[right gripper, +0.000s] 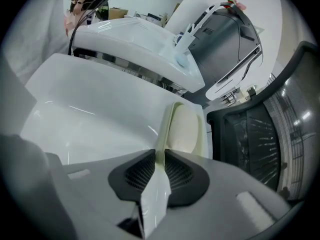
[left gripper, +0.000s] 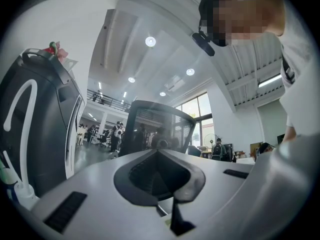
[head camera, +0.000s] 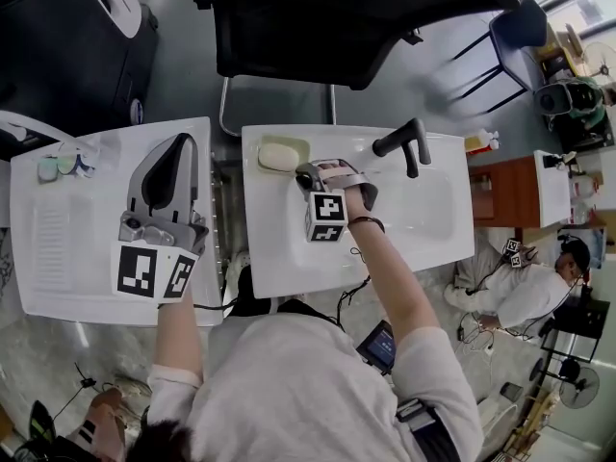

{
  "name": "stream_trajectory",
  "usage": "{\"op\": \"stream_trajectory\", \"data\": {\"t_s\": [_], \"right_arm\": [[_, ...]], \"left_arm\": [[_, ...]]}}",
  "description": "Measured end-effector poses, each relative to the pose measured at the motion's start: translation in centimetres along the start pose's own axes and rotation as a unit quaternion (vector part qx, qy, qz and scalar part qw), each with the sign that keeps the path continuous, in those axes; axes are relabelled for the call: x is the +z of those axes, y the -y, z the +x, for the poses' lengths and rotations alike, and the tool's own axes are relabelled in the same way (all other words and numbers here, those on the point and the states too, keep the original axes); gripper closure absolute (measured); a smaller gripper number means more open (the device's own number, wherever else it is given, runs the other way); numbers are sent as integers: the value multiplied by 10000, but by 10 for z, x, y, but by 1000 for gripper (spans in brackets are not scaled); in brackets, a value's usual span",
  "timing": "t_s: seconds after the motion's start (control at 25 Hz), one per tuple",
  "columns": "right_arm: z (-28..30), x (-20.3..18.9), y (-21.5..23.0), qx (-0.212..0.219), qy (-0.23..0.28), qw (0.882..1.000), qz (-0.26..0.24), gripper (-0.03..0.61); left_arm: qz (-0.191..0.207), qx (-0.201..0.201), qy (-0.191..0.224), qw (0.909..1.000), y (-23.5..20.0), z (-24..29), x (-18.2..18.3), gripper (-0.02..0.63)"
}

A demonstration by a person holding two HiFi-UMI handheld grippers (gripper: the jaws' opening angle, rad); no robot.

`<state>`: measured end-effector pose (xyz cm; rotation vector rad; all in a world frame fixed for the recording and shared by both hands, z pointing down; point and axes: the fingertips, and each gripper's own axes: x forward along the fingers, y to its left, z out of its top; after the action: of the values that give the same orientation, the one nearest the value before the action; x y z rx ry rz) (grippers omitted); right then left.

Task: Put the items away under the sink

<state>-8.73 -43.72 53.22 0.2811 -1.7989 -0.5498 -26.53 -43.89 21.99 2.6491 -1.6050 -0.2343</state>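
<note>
A pale green soap dish [head camera: 282, 155] holding a cream bar of soap [right gripper: 186, 126] sits on the back left corner of the white sink [head camera: 423, 229]. My right gripper [head camera: 310, 173] reaches in from the right and is shut on the dish's near rim [right gripper: 162, 129]. That gripper [right gripper: 156, 156] has the thin rim pinched between its black pads. My left gripper [head camera: 176, 152] rests on the white counter [head camera: 58, 258] to the left of the sink. It points up and away, and in its own view this gripper [left gripper: 159, 154] is shut with nothing in it.
A black faucet [head camera: 404, 142] stands at the sink's back edge, with a small orange-capped bottle [head camera: 479, 142] at the right corner. Toothbrush items [head camera: 58, 166] lie at the counter's back left. A black office chair [head camera: 337, 17] stands behind the sink. A person [head camera: 525, 292] sits on the floor at right.
</note>
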Motion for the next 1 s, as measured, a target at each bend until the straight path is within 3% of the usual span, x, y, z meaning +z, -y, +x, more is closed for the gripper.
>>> {"op": "stream_trajectory", "data": {"t_s": [0.2, 0.4, 1.0], "right_arm": [[5, -3, 2, -326, -158, 9993, -131, 479], [3, -1, 2, -655, -248, 9962, -510, 508], [-29, 2, -7, -1120, 132, 9933, -248, 512]], "left_arm": [[1, -8, -19, 10000, 2, 2, -2, 606], [-19, -3, -30, 10000, 0, 3, -2, 606], [55, -115, -18, 9999, 22, 2, 4, 606]]}}
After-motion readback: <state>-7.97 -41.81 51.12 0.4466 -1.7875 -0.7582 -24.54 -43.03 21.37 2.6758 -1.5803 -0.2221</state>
